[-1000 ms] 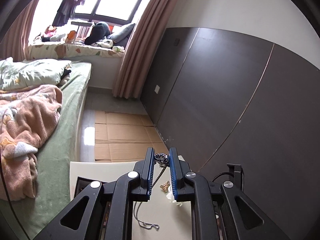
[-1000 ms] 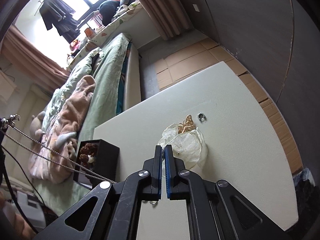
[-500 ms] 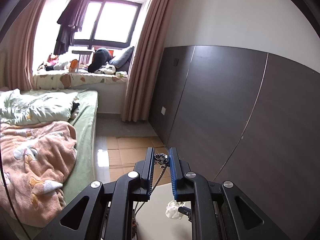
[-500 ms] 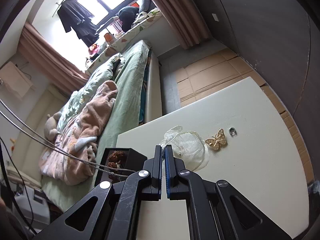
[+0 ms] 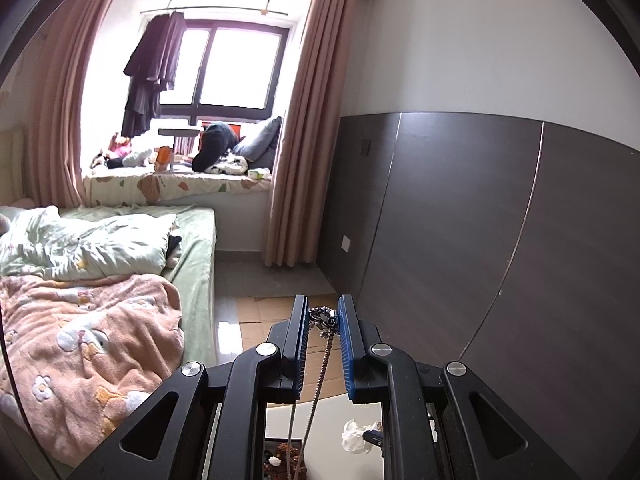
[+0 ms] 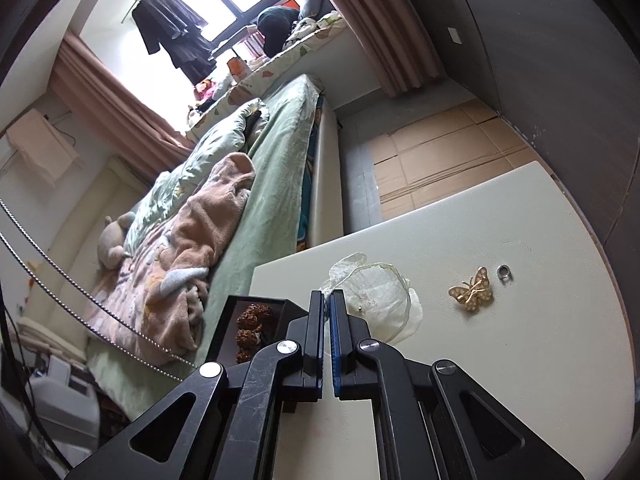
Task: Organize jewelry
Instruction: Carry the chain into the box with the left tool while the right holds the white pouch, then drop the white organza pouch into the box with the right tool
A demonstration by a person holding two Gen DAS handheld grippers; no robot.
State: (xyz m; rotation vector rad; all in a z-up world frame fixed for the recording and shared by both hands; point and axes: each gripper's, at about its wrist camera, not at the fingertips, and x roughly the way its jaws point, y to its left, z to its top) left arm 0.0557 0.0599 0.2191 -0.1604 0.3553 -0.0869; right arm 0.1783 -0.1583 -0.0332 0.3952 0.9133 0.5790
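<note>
My left gripper (image 5: 323,320) is shut on a silver chain necklace (image 5: 322,360) and holds it high above the white table (image 6: 520,360). The chain hangs down toward a black jewelry box (image 5: 282,456) that holds brown beads. In the right wrist view the chain (image 6: 60,276) stretches across the left side down to the box (image 6: 248,320). My right gripper (image 6: 328,300) is shut and empty above the table, beside the box. A gold butterfly brooch (image 6: 471,290) and a small silver ring (image 6: 505,272) lie on the table.
A crumpled clear plastic bag (image 6: 376,300) lies on the table just beyond my right gripper; it also shows in the left wrist view (image 5: 356,436). A bed with a pink blanket (image 5: 80,340) stands left of the table. A dark panelled wall (image 5: 480,240) runs along the right.
My left gripper has risen with the necklace, pulling the chain up off the table over the box. The right gripper stays shut and has shifted slightly.
</note>
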